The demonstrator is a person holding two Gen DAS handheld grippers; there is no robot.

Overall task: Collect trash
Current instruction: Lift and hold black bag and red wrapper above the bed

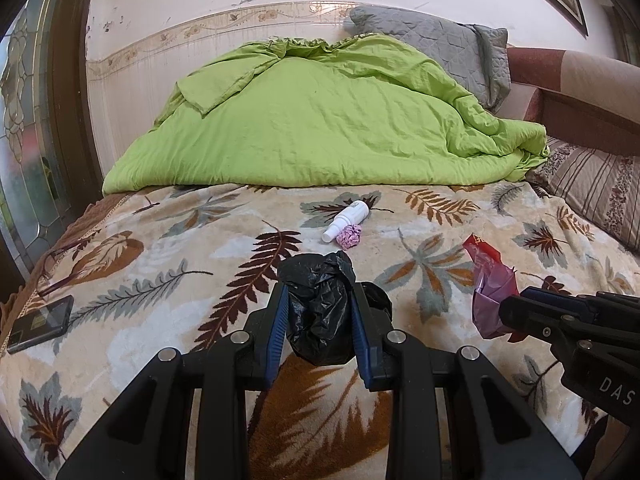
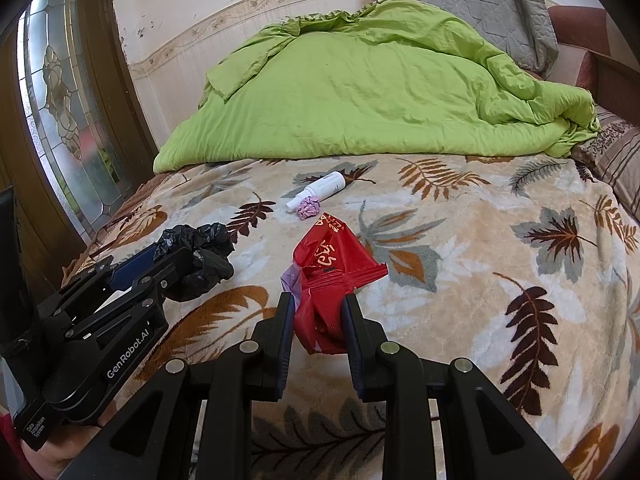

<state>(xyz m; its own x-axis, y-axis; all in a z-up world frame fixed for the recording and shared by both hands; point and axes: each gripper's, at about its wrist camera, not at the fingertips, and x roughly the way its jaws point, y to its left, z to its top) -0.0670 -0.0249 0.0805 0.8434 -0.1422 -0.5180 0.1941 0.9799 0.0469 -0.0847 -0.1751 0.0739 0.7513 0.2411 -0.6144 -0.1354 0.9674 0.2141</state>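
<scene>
My left gripper (image 1: 319,300) is shut on a crumpled black plastic bag (image 1: 320,312) above the leaf-patterned blanket (image 1: 160,248); it also shows in the right wrist view (image 2: 196,264). My right gripper (image 2: 318,304) is shut on a red plastic wrapper (image 2: 332,272) with a purple underside, also seen in the left wrist view (image 1: 490,284). A small white bottle (image 1: 347,218) and a crumpled pink paper ball (image 1: 349,237) lie side by side mid-bed, ahead of both grippers; they also show in the right wrist view, the bottle (image 2: 320,189) and the ball (image 2: 308,207).
A green duvet (image 1: 320,120) is heaped across the far half of the bed, with a grey pillow (image 1: 440,48) behind it. A black phone (image 1: 40,324) and glasses (image 1: 60,268) lie at the left edge. A striped pillow (image 1: 600,188) lies at right.
</scene>
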